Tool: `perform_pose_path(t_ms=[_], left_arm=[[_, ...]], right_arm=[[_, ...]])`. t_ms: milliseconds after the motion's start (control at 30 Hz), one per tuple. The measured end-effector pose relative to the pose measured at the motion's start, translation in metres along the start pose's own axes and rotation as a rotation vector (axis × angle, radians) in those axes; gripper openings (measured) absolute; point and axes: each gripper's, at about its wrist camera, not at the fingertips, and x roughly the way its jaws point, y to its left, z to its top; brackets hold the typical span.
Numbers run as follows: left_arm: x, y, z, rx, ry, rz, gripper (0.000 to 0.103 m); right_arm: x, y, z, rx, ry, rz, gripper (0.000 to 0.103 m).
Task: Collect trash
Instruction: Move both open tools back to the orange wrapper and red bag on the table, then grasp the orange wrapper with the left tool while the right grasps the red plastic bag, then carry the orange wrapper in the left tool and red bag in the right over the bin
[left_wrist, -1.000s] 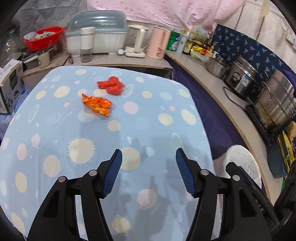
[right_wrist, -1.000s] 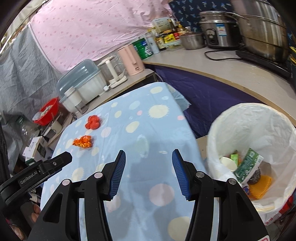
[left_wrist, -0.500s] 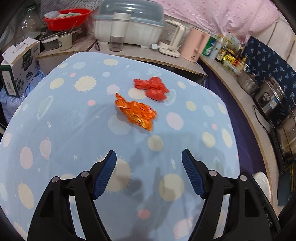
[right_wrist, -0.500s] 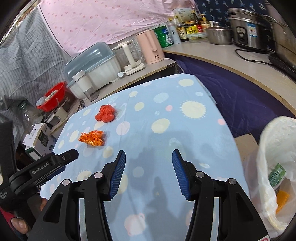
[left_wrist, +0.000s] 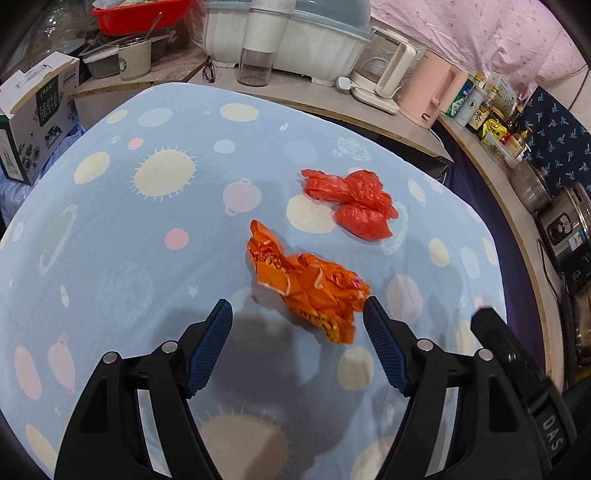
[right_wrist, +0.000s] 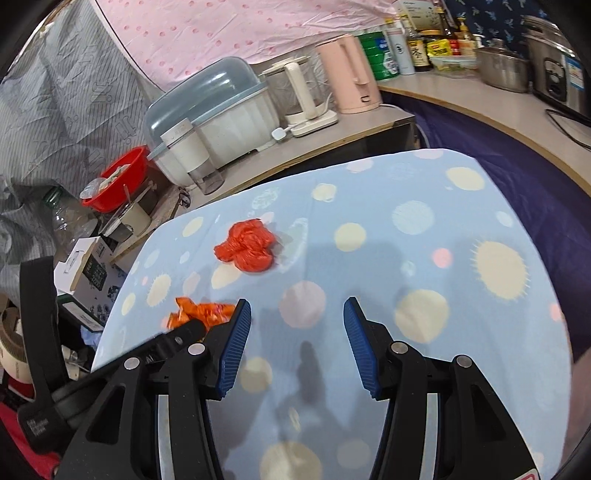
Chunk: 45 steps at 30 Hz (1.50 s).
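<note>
A crumpled orange snack wrapper (left_wrist: 308, 286) lies on the blue dotted tablecloth (left_wrist: 110, 221). My left gripper (left_wrist: 297, 312) is open, its blue fingertips on either side of the wrapper's near end, just above the cloth. A crumpled red plastic bag (left_wrist: 351, 203) lies beyond it. In the right wrist view the red bag (right_wrist: 247, 245) lies ahead and left. The orange wrapper (right_wrist: 199, 314) is partly hidden behind the left gripper's arm. My right gripper (right_wrist: 297, 310) is open and empty above the cloth.
A counter behind the table holds a white dish box with a blue lid (left_wrist: 295, 40), a clear cup (left_wrist: 258, 55), a pink kettle (left_wrist: 428, 92), bottles and steel pots (left_wrist: 569, 229). A cardboard box (left_wrist: 33, 114) and a red basin (right_wrist: 118, 177) stand at the left.
My left gripper moved forward to the orange wrapper, which now lies between its fingertips. My right gripper swung left; the white trash bag has left its view.
</note>
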Motion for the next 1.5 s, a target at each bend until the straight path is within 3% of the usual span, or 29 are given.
perform_pose_path(t_ms=[100, 267, 433, 733, 767, 833, 1100, 1500], left_arm=[[0.009, 0.004, 0.003, -0.002, 0.006, -0.005, 0.068], [0.017, 0.012, 0.005, 0.000, 0.015, -0.034, 0.054], [0.018, 0.012, 0.008, 0.019, 0.017, -0.075, 0.033], [0.022, 0.010, 0.010, 0.043, 0.018, -0.084, 0.027], [0.022, 0.011, 0.010, 0.043, 0.019, -0.084, 0.027], [0.021, 0.011, 0.010, 0.046, 0.019, -0.084, 0.026], [0.009, 0.007, 0.007, 0.057, 0.012, -0.080, 0.024], [-0.047, -0.026, -0.032, 0.133, -0.012, -0.119, 0.024]], right_arm=[[0.021, 0.008, 0.011, -0.016, 0.012, 0.008, 0.051], [0.054, 0.022, 0.026, -0.046, 0.036, 0.019, 0.051], [0.084, 0.033, 0.035, -0.075, 0.067, 0.030, 0.053], [0.123, 0.042, 0.040, -0.114, 0.112, 0.026, 0.053], [0.125, 0.043, 0.040, -0.119, 0.117, 0.027, 0.051], [0.127, 0.044, 0.038, -0.126, 0.121, 0.031, 0.036], [0.090, 0.036, 0.034, -0.102, 0.066, 0.034, 0.033], [-0.030, -0.003, -0.005, -0.028, -0.032, -0.021, 0.033]])
